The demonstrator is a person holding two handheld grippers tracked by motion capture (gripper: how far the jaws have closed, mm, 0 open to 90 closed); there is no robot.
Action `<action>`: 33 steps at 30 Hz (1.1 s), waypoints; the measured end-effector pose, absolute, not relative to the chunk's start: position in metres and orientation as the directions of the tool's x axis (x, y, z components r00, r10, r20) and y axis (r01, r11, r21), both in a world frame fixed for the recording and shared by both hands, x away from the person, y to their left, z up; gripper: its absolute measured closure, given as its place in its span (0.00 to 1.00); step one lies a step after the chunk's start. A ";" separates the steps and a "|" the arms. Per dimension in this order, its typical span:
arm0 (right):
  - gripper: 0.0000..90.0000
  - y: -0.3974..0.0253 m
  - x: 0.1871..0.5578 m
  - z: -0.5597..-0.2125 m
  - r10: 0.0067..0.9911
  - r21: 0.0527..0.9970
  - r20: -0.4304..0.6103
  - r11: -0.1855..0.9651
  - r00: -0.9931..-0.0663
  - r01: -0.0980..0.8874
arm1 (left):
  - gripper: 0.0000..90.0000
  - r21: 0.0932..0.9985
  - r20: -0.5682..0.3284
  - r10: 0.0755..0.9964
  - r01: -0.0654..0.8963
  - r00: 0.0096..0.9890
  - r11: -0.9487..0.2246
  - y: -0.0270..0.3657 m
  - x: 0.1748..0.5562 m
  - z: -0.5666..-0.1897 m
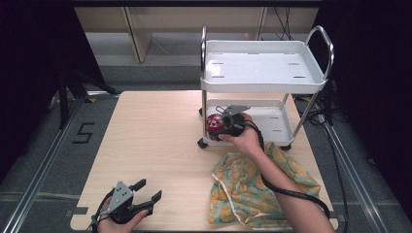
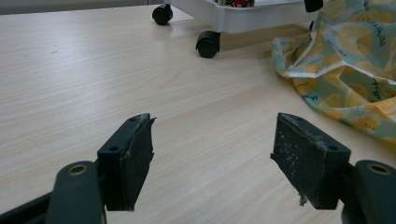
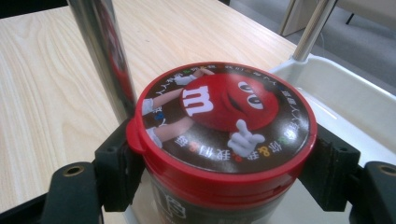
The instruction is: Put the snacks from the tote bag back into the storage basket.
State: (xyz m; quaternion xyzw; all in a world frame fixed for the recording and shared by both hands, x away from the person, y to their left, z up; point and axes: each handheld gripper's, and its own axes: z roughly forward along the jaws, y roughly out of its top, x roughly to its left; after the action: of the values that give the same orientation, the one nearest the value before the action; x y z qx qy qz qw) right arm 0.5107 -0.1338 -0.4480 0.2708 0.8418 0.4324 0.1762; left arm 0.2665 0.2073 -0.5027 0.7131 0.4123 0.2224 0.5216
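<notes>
Right fingers (image 3: 116, 172): clenched on the sides of a tub, one on each flank just under the lid's rim.
Right gripper (image 1: 228, 122): held in a hand (image 1: 245, 141) at the near left corner of the cart's lower shelf.
Tub (image 3: 224, 135): round, red-lidded candy tub; long axis upright, lid facing up, tilted slightly toward the camera in the right gripper view; printed cartoon face on top.
Tub position: over the lower tray (image 3: 345, 93) of the cart, just beside a chrome post (image 3: 100, 51); whether its base touches the tray cannot be told.
Left fingers (image 2: 128, 163): released, spread wide apart with nothing between them.
Left gripper (image 1: 141, 196): low over the near left part of the surface (image 1: 155, 141), well apart from the tub.
Cloth (image 1: 257, 187): yellow lemon-print fabric, crumpled on the surface near the right forearm.
Cart (image 1: 265, 68): white, two shelves, black wheels, standing on the far right of the surface.
</notes>
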 end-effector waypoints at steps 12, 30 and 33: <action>0.29 -0.133 0.511 -0.452 0.614 0.821 -0.033 0.467 -0.789 0.329 | 0.31 0.926 -0.110 0.822 0.359 0.558 -0.120 0.208 0.266 -0.503; 0.29 -0.132 0.513 -0.456 0.617 0.819 -0.031 0.466 -0.786 0.334 | 0.31 0.927 -0.103 0.819 0.354 0.565 -0.127 0.208 0.267 -0.502; 0.29 -0.132 0.513 -0.456 0.619 0.818 -0.020 0.462 -0.785 0.343 | 0.31 0.928 -0.111 0.818 0.353 0.564 -0.117 0.207 0.267 -0.503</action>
State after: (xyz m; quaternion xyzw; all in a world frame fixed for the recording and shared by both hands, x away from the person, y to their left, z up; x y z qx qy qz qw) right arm 0.5129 -0.1324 -0.4559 0.2861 0.8400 0.4326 0.1595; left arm 0.2666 0.2073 -0.5027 0.7134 0.4106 0.2226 0.5224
